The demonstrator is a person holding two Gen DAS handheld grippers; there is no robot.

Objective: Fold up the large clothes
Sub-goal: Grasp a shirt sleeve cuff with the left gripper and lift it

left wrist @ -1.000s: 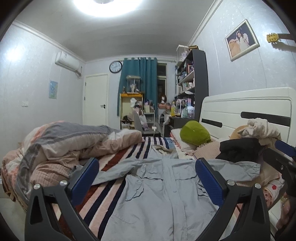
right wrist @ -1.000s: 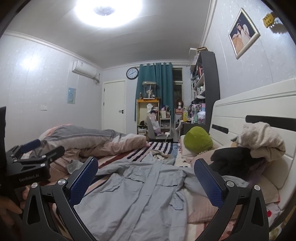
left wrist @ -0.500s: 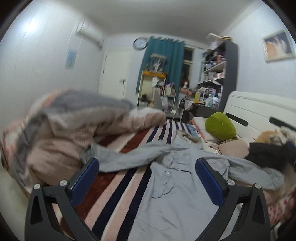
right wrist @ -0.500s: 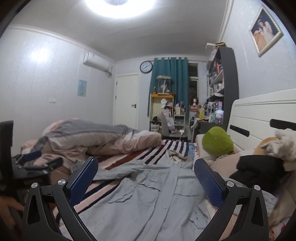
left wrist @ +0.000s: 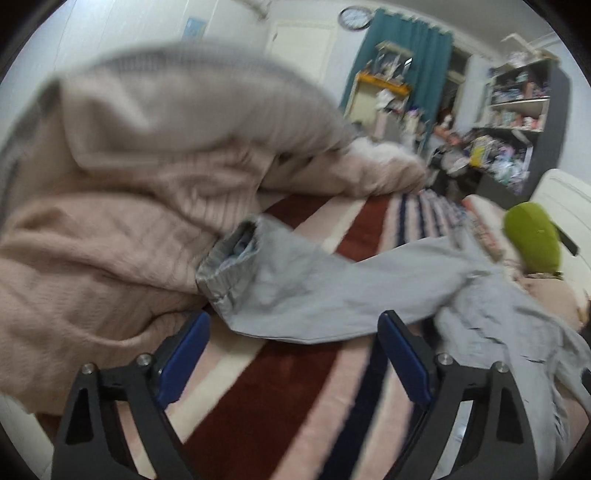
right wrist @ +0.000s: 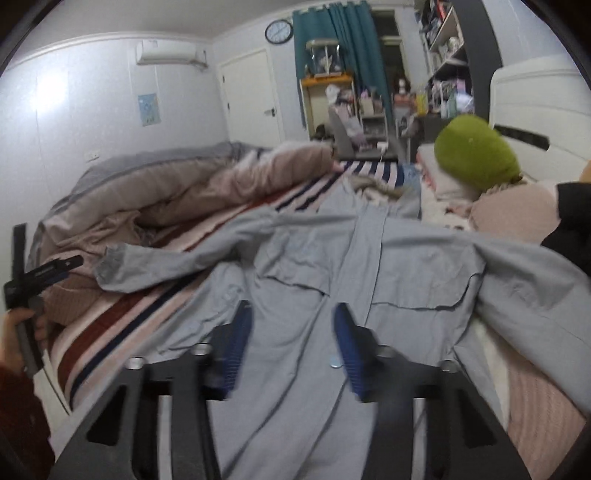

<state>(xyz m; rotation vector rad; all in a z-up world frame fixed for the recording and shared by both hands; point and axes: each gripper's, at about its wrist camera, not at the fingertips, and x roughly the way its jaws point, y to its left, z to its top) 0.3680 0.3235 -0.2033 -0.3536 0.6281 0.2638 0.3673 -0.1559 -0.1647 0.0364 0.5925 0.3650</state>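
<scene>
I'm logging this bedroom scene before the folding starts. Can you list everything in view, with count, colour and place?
jacket: one, light grey, spread across the bed, sleeves out
duvet: one, pink and grey, bunched along the bed's left side
sheet: one, striped pink, maroon, navy, under the jacket
cushion: one, green, by the headboard
headboard: one, white, right
clock: one, dark-rimmed, back wall
curtain: one, teal, back wall
door: one, white, back wall
air conditioner: one, white, left wall
shelves: cluttered, dark, right
left gripper: open, near the sleeve cuff
right gripper: open, over the jacket

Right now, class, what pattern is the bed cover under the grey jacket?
Stripes of dark red, pale pink and navy; clearest in the left wrist view.
</scene>
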